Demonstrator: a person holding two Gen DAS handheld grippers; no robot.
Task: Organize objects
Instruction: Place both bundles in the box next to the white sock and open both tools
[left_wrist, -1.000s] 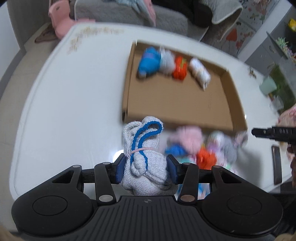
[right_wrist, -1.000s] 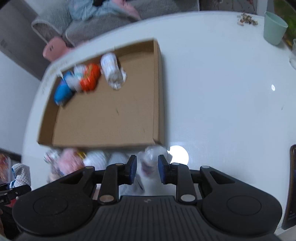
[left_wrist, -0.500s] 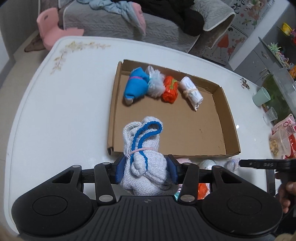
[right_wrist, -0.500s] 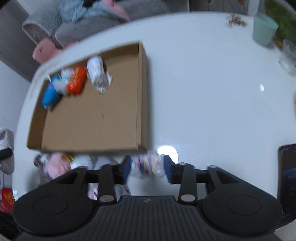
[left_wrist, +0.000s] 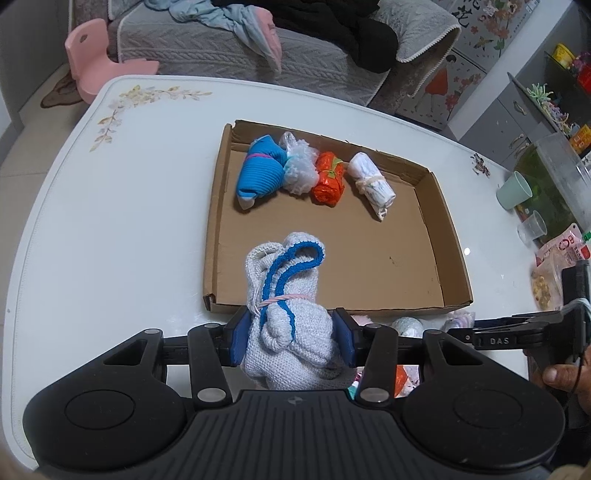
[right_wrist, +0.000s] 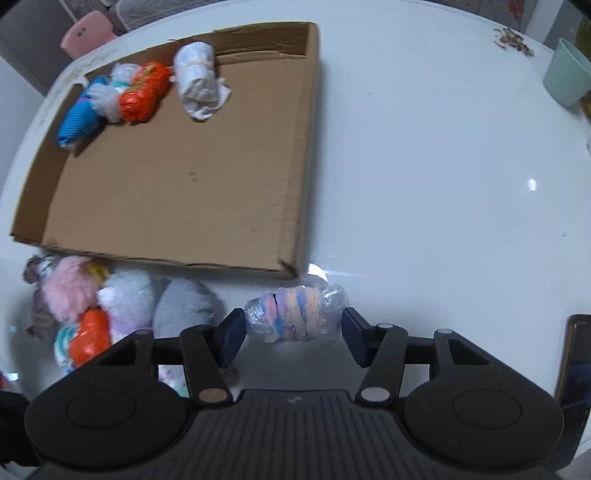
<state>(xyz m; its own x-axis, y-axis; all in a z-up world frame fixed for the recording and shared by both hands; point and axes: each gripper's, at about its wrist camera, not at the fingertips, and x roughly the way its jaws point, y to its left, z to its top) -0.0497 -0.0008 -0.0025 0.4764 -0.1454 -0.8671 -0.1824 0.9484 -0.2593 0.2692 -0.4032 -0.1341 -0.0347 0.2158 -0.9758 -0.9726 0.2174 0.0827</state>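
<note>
- The left gripper (left_wrist: 291, 338) is clamped on a grey knitted sock bundle (left_wrist: 286, 306) trimmed in blue and tied with a pink band, held above the near left corner of a shallow cardboard tray (left_wrist: 213, 206) on a white table (left_wrist: 110, 221).
- Along the tray's far wall lies a row of four bundles: a blue sock roll (left_wrist: 258, 173), a clear plastic wad (left_wrist: 300, 168), an orange bundle (left_wrist: 328, 179) and a white roll (left_wrist: 371, 184).
- The right gripper (right_wrist: 293, 338) stands open, its fingers on either side of a plastic-wrapped pastel roll (right_wrist: 295, 314) lying on the table just near of the tray's near right corner; contact cannot be told.
- To that roll's left, a heap of loose bundles (right_wrist: 110, 306), pink, white, grey and orange, lies on the table against the tray's near wall.
- A mint cup (right_wrist: 567, 72) stands at the table's far right.
</note>
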